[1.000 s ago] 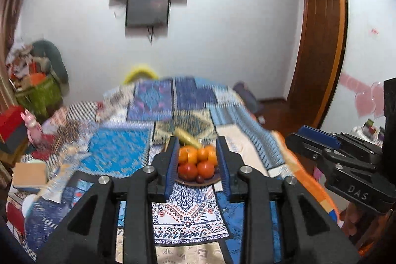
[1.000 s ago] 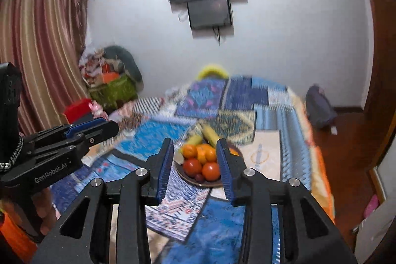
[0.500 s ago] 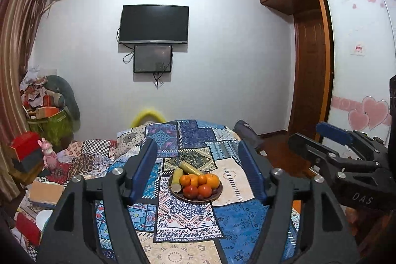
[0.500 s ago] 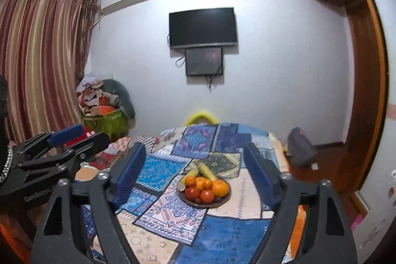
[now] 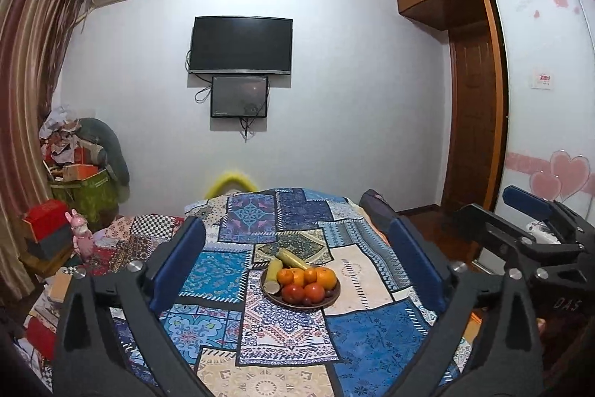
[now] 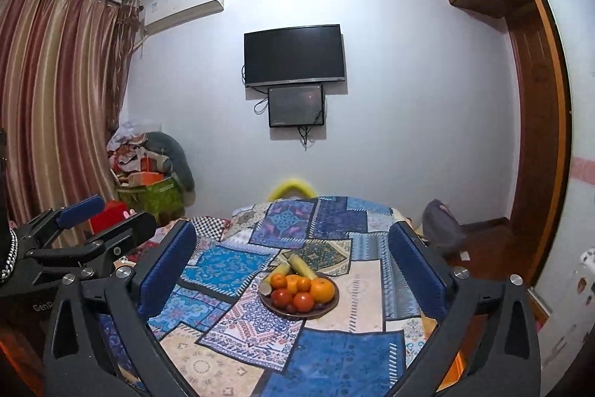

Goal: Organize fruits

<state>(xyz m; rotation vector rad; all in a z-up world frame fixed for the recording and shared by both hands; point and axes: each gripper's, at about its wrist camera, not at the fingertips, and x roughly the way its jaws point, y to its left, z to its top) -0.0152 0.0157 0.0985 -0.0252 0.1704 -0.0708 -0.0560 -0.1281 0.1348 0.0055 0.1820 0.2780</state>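
Little lettering could be read. In the left wrist view, the letters "DAS" stood in pale print on the black body of the right gripper (image 5: pixel 535 214), which sat off to the right of the left claw. In the right wrist view, the start of a word, "GenR", showed in white on the black body of the left gripper (image 6: pixel 100 218), low and to the left of the right claw; the rest was cut off behind the claw's own finger. A small white sticker (image 5: pixel 542 79) with red marks hung on the pale sliding door, up and to the right of the left claw, too small to read.
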